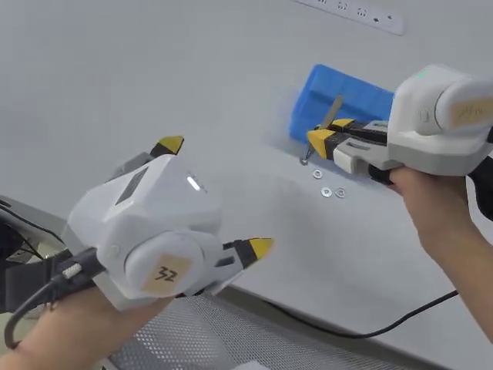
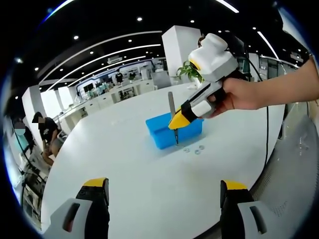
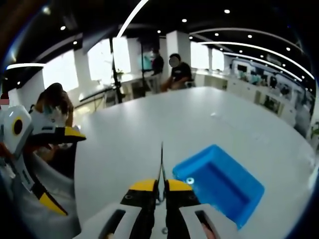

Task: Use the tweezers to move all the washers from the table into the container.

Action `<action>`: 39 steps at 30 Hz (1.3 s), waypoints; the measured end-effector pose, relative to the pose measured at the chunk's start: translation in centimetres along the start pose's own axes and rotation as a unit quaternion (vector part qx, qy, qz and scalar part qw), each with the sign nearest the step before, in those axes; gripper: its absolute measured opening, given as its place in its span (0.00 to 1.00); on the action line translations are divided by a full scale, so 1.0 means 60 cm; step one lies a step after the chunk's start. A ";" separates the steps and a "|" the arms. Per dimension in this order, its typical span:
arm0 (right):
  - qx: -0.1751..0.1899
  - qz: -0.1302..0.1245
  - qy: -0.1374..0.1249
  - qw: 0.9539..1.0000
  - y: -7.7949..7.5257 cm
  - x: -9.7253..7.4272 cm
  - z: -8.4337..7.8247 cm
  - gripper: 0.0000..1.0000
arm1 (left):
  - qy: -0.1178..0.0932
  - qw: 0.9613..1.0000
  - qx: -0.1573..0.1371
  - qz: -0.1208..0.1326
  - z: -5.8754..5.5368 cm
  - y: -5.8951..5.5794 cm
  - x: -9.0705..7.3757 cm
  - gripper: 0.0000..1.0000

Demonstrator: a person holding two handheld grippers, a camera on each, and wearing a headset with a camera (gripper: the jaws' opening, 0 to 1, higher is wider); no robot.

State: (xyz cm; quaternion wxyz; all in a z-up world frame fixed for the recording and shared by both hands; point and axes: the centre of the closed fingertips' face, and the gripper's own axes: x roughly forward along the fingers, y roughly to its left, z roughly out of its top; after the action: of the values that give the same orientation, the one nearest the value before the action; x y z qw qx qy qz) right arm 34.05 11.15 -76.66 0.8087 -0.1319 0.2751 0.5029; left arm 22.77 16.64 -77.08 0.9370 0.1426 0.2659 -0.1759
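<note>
My right gripper is shut on a pair of metal tweezers, tips pointing down at the white table just in front of the blue container. Three small washers lie on the table beside the tips. From the left gripper view the tweezers stand in front of the container, the washers just right of the tips. In the right gripper view the tweezers run out from the shut gripper, and one washer lies inside the container. My left gripper hangs open and holds nothing at the near left.
A power strip lies at the table's far edge. A black cable trails along the near edge, with a perforated grey surface below it. People stand and sit at distant desks.
</note>
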 end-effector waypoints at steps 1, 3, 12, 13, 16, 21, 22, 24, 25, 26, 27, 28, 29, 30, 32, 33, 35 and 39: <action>0.002 -0.002 -0.004 1.000 -0.004 0.000 0.005 0.02 | 0.002 1.000 0.000 0.001 -0.001 0.001 0.000 0.95; 0.006 -0.005 -0.010 1.000 -0.011 0.000 0.012 0.02 | 0.001 1.000 0.001 0.000 0.000 -0.001 0.001 0.95; -0.002 -0.043 -0.031 0.999 -0.063 0.003 0.045 0.03 | 0.000 1.000 -0.007 -0.016 0.005 -0.009 -0.001 0.95; -0.001 -0.048 -0.033 0.998 -0.073 0.007 0.046 0.03 | -0.002 1.000 -0.009 -0.014 0.007 -0.009 -0.003 0.95; 0.002 -0.058 -0.035 0.998 -0.090 0.016 0.046 0.03 | -0.002 1.000 -0.013 -0.013 0.009 -0.006 -0.004 0.97; 0.022 -0.063 -0.036 0.997 -0.113 0.033 0.038 0.03 | -0.006 1.000 -0.020 -0.010 0.016 -0.002 -0.009 0.96; 0.023 -0.064 -0.036 0.997 -0.115 0.036 0.037 0.03 | -0.006 1.000 -0.021 -0.010 0.017 -0.002 -0.010 0.97; 0.023 -0.067 -0.032 0.997 -0.118 0.043 0.032 0.03 | -0.008 1.000 -0.024 -0.010 0.020 -0.001 -0.011 0.97; 0.022 -0.068 -0.031 0.997 -0.118 0.047 0.029 0.03 | -0.008 1.000 -0.025 -0.011 0.021 -0.002 -0.011 0.97; 0.022 -0.067 -0.029 0.997 -0.120 0.051 0.027 0.03 | -0.008 1.000 -0.025 -0.013 0.022 -0.002 -0.011 0.97; 0.022 -0.066 -0.027 0.997 -0.119 0.054 0.023 0.03 | -0.008 1.000 -0.024 -0.013 0.023 -0.002 -0.011 0.97; 0.021 -0.066 -0.025 0.997 -0.120 0.056 0.020 0.03 | -0.008 1.000 -0.022 -0.013 0.024 -0.002 -0.011 0.97; 0.019 -0.067 -0.023 0.997 -0.125 0.059 0.019 0.03 | -0.008 1.000 -0.022 -0.013 0.025 -0.002 -0.012 0.97; 0.019 -0.067 -0.022 0.997 -0.127 0.060 0.017 0.03 | -0.008 1.000 -0.023 -0.013 0.027 -0.002 -0.012 0.97; 0.018 -0.069 -0.018 0.997 -0.128 0.063 0.013 0.03 | -0.009 0.999 -0.030 -0.014 0.029 -0.002 -0.014 0.97; 0.016 -0.069 -0.014 0.997 -0.127 0.064 0.010 0.03 | -0.010 0.999 -0.034 -0.016 0.031 -0.003 -0.015 0.97; 0.012 -0.069 -0.008 0.998 -0.128 0.073 0.004 0.03 | -0.010 0.999 -0.034 -0.016 0.032 -0.004 -0.015 0.97; 0.004 -0.065 0.001 0.998 -0.126 0.078 -0.004 0.03 | -0.011 0.999 -0.032 -0.018 0.035 -0.006 -0.016 0.97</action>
State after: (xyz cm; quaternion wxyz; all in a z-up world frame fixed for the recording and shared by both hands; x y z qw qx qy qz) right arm 42.26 11.03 -80.06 0.8398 -0.1466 0.2694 0.4480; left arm 22.82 15.82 -74.90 0.9407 0.1058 0.2634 -0.1859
